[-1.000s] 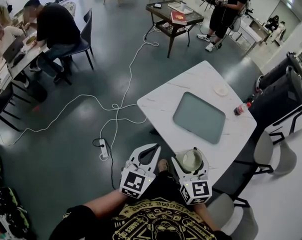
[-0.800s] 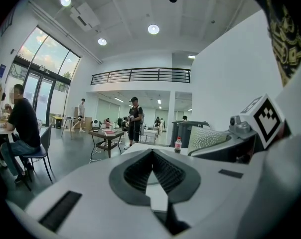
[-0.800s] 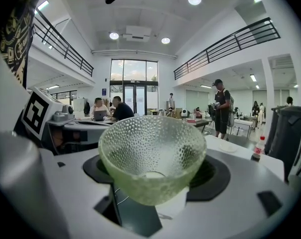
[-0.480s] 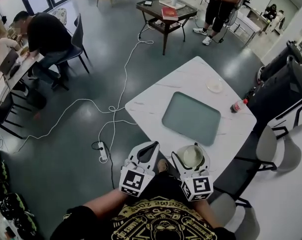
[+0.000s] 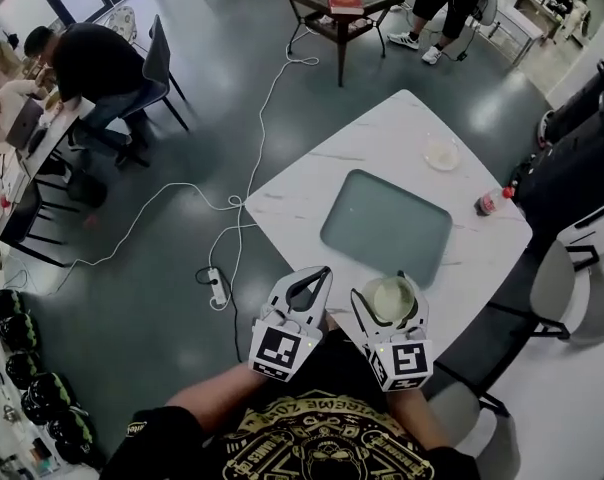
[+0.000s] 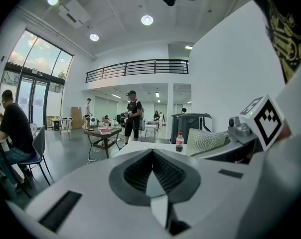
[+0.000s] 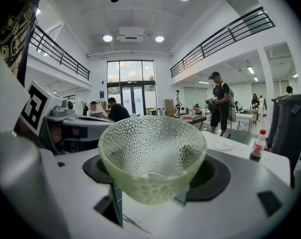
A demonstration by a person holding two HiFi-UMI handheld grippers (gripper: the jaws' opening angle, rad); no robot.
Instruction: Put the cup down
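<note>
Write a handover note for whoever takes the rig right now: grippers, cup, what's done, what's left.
Left gripper: jaws together, nothing between them, held beside the right one.
Right gripper: shut on the cup, a pale green dimpled glass one, upright and empty.
Position: in the head view the cup is over the near edge of the white table, just short of the grey-green tray. A bottle and a small dish stand at the far side.
Done: cup is grasped and brought to the table.
Left: lower it onto the table, open the right jaws, and back away.
</note>
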